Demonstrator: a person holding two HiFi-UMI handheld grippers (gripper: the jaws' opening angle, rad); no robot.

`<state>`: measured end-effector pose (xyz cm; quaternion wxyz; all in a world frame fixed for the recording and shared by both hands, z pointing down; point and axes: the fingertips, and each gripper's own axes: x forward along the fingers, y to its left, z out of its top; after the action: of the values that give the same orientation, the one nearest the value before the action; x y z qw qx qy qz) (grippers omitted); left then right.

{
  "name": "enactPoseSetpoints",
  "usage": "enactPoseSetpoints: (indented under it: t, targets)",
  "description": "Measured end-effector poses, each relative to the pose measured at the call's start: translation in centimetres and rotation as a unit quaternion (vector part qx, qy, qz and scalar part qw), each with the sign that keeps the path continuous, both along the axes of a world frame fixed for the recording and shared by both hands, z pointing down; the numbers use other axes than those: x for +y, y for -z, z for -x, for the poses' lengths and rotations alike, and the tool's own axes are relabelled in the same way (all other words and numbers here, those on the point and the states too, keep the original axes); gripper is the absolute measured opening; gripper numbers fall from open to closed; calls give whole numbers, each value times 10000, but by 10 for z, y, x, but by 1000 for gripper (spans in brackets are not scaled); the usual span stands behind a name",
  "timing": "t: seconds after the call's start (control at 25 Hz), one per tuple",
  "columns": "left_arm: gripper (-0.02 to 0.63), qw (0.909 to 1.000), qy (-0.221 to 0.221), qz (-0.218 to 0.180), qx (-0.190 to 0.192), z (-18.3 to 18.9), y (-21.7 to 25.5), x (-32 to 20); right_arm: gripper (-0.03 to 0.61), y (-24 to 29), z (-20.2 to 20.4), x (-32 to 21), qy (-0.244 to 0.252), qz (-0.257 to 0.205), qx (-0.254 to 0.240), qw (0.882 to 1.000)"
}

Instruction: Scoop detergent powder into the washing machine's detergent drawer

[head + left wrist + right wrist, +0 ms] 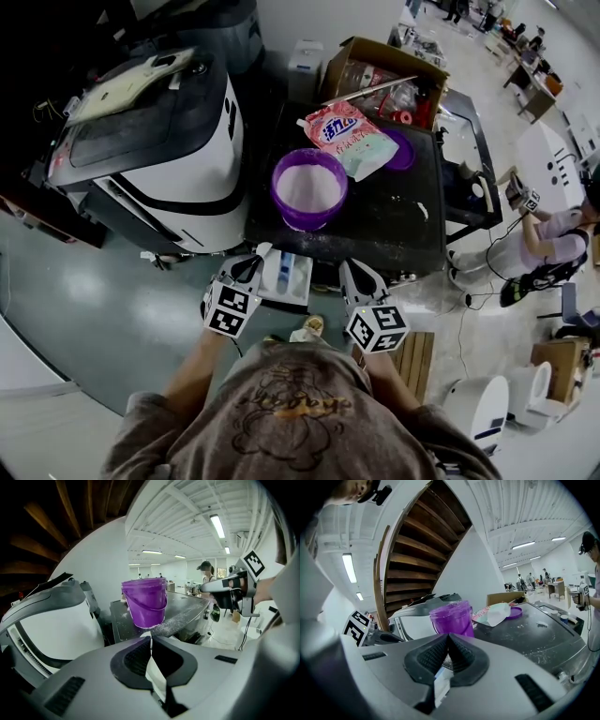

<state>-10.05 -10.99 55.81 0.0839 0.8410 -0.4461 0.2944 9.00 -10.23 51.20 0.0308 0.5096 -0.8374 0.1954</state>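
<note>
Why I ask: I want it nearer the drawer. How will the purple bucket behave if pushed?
The purple bucket looks well filled with powder, so probably heavy for its size and unlikely to tip. Spilled grains on the black top may let it slide easily. Its plastic wall would likely flex if squeezed.

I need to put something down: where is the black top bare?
Front right of the black top, between the purple bucket and the right edge, nearer than the detergent bag. The back is crowded: bag, purple lid, cardboard box.

Open cardboard box [394,50]; person [553,234] far right
</note>
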Motion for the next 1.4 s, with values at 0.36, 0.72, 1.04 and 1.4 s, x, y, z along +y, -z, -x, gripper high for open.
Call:
enactPoseSetpoints:
  t: [0.36,0.72,1.04,1.4]
  targets:
    - [25,9950,432,-92,893,2,32,0,2,1,-8,-1,-42,-4,20,10000]
    - [25,9869,770,-260,1396,11,52,0,2,-4,-17,-4,-124,47,75,9999]
    - [25,9806,946,-388,1674,21,61,1,2,-4,-21,-7,-169,34,177,9997]
    - [25,9769,938,-447,1869,24,66,-2,2,-6,-18,-10,-189,52,198,9996]
